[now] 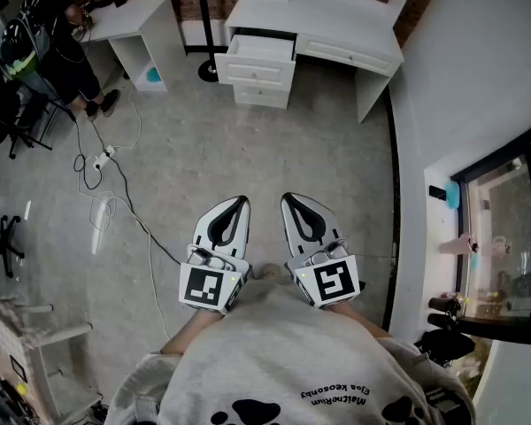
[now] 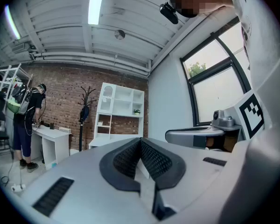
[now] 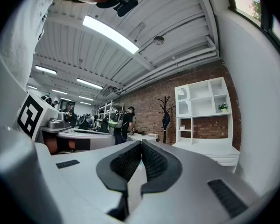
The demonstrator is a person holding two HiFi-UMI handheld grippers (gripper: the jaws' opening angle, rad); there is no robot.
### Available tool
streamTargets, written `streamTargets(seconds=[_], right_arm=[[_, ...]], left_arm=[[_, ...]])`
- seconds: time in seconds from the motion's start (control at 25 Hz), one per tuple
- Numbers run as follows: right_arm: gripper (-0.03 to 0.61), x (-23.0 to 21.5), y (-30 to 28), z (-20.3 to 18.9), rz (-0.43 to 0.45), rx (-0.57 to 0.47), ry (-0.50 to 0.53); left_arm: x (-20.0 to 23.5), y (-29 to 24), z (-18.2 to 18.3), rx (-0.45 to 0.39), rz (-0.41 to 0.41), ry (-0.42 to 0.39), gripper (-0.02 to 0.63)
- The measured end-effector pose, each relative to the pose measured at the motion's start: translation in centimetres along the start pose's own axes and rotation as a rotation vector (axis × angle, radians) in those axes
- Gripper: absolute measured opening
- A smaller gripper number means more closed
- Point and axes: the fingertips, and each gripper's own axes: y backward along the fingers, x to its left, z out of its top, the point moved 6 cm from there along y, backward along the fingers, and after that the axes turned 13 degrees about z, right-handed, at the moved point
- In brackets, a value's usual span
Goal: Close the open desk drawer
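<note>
A white desk (image 1: pixel 336 27) stands far ahead against the brick wall, with a stack of drawers at its left end. Its top drawer (image 1: pixel 258 50) is pulled out toward me. Both grippers are held close to my body, far from the desk, pointing level toward it. My left gripper (image 1: pixel 240 204) is shut with nothing between its jaws, and the left gripper view shows its tips (image 2: pixel 141 140) meeting. My right gripper (image 1: pixel 291 200) is likewise shut and empty, its tips (image 3: pixel 141 143) touching. The white shelf unit (image 3: pixel 203 110) above the desk shows in both gripper views.
Grey floor lies between me and the desk. A cable and power strip (image 1: pixel 102 159) trail across the floor at left. A second white desk (image 1: pixel 134 25) with a person (image 1: pixel 57 42) beside it stands at the far left. A white wall (image 1: pixel 478 78) and window (image 1: pixel 504 228) run along the right.
</note>
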Motion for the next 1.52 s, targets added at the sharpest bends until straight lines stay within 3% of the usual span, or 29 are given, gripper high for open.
streamTargets(seconds=[0.16, 0.32, 0.72, 1.08, 1.52], right_arm=[[0.033, -1.2, 1.0, -0.2, -0.010, 0.013, -0.004], [0.032, -3.0, 2.0, -1.0, -0.011, 0.071, -0.001], [0.034, -6.3, 1.1, -0.6, -0.012, 0.052, -0.050], [0.034, -9.8, -3.5, -2.1, -0.010, 0.086, -0.039], [0.034, -15.6, -18.2, -2.7, -0.038, 0.119, -0.038]], left_arm=[[-1.0, -0.3, -0.5, 0.036, -0.017, -0.060, 0.018], [-2.1, -1.3, -0.4, 0.035, -0.015, -0.072, 0.018], [-2.0, -4.3, 0.9, 0.016, -0.008, -0.088, 0.018], [2.3, -9.5, -0.1, 0.021, 0.021, -0.050, 0.018], [13.5, -21.0, -0.3, 0.042, -0.007, -0.012, 0.018]])
